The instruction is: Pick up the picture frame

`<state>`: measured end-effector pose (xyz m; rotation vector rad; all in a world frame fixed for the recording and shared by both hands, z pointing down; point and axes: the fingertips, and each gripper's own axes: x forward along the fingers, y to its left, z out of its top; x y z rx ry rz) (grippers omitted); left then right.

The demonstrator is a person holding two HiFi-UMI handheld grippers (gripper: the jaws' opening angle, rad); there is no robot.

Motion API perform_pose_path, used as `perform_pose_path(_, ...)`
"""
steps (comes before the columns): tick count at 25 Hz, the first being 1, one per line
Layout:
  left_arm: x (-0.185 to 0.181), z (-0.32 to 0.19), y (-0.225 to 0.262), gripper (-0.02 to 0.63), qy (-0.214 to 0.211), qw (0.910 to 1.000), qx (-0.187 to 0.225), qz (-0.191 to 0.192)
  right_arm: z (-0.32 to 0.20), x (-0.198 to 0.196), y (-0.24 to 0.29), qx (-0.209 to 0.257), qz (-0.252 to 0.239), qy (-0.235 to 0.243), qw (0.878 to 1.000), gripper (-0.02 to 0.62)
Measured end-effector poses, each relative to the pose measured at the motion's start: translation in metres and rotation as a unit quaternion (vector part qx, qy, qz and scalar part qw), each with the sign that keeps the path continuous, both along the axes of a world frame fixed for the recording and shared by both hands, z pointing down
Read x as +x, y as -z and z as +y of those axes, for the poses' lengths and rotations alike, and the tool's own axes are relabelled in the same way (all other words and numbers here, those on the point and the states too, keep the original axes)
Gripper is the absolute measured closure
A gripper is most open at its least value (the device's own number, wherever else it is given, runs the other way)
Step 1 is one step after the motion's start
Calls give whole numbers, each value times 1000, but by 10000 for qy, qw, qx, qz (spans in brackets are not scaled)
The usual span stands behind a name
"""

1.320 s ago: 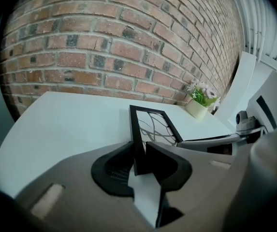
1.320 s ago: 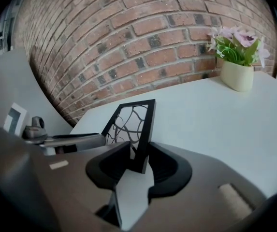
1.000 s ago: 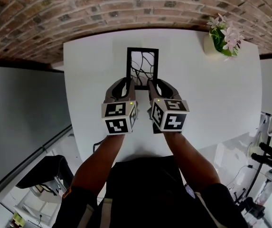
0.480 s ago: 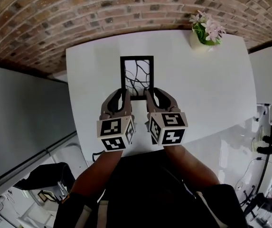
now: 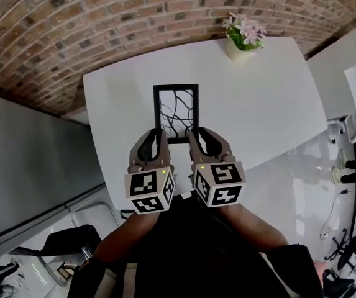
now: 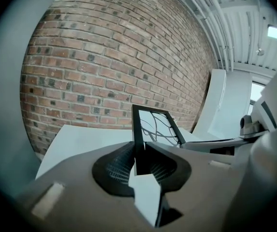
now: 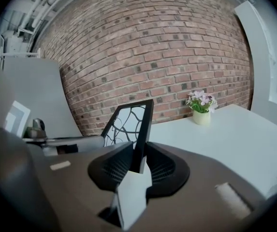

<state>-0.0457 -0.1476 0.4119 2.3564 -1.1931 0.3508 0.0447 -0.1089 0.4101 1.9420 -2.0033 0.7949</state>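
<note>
Change: over the last second the picture frame (image 5: 176, 113) and both grippers shift together in the head view, from upper centre toward the middle. The hold at the frame's lower corners looks the same throughout.

The left hand-held gripper (image 5: 158, 135) is clamped on the frame's left rail. Its own view shows the black rail pinched between the ribbed pads. The right hand-held gripper (image 5: 197, 134) has just been closing its jaws. The right rail sits between them, and the pads now press on it.

In both gripper views the frame stands nearly upright, its top against the brick wall (image 5: 103, 17), with the worktop (image 5: 271, 110) showing below and behind it.

Judgement: the frame is clear of the worktop and carried by both grippers, so the pick-up looks essentially done. What remains is to keep it steady. The two rails are thin, so uneven motion of the hands could twist the frame.

Surface: the white worktop carries only a small pot of pink flowers (image 5: 242, 37) near its far right corner, well apart from the frame.

Room: brick wall across the top, a grey partition (image 5: 28, 160) at left, and a glossy pale floor (image 5: 302, 185) at lower right. Stands and cables are at the right edge.
</note>
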Motion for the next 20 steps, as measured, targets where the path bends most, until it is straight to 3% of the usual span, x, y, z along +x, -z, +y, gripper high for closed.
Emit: perform_pose_path(20, 81, 64, 53, 549, -207, 9988, 420, 149, 69, 81, 49, 344, -67, -239, 9991, 518)
